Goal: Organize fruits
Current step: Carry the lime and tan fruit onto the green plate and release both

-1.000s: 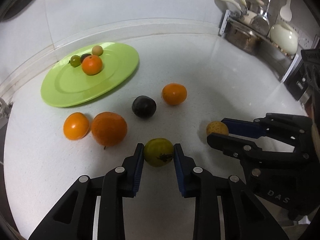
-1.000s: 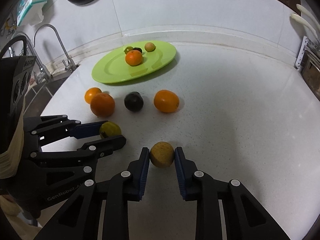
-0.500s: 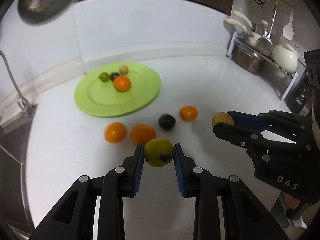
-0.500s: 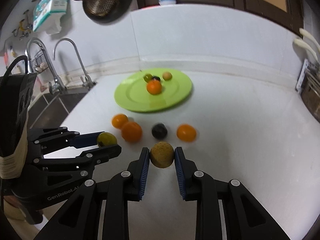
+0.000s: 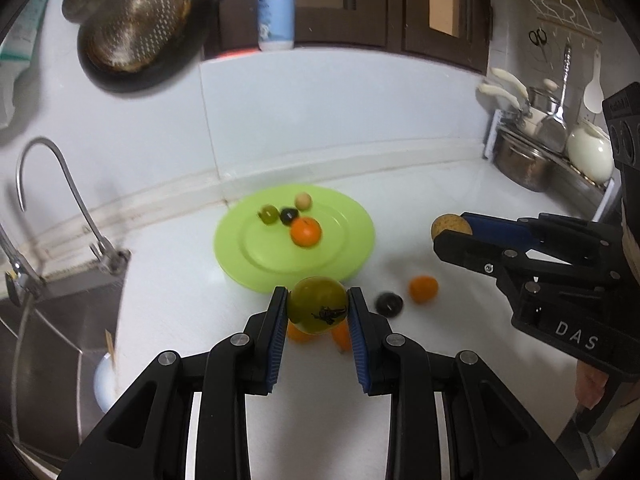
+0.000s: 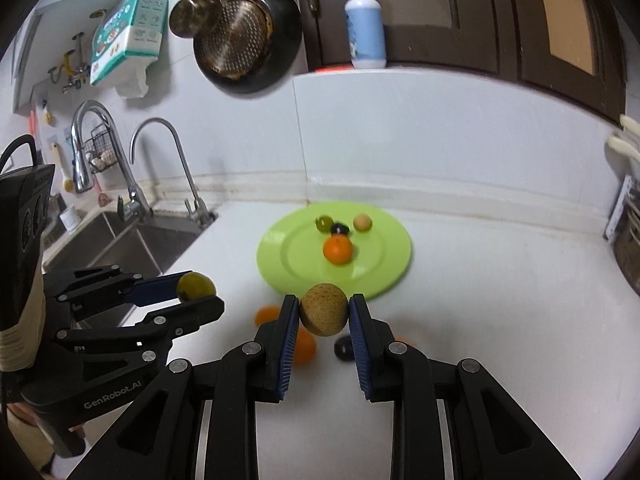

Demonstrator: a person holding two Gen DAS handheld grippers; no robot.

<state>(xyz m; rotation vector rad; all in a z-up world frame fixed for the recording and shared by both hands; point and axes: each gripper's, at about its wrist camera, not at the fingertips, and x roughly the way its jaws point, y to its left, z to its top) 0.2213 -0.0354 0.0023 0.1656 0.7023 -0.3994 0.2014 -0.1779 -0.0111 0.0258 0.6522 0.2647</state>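
Observation:
My left gripper [image 5: 318, 306] is shut on a green fruit [image 5: 318, 304], held above the white counter. My right gripper [image 6: 324, 312] is shut on a tan round fruit [image 6: 324, 309], also lifted. Each shows in the other's view: the right gripper [image 5: 454, 232] with the tan fruit [image 5: 450, 224] at right, the left gripper [image 6: 196, 292] with the green fruit [image 6: 195, 286] at left. Ahead lies a green plate [image 5: 344, 252] [image 6: 384, 276] holding an orange [image 5: 306, 232], a dark fruit [image 5: 289, 215], a green one [image 5: 269, 214] and a tan one [image 5: 303, 201]. Loose on the counter: an orange [image 5: 423, 289], a dark plum [image 5: 389, 304], more oranges [image 6: 305, 346] partly hidden.
A sink [image 6: 120, 240] with taps [image 6: 176, 168] lies left of the plate. A dish rack with pots [image 5: 548, 160] stands at the right. A pan [image 6: 248, 32] hangs on the wall, and a soap bottle [image 6: 365, 24] sits on the ledge.
Both grippers have risen from the counter with their fruits and tilted up. The plate and loose fruits now appear farther below, and the wall and sink have come into view.

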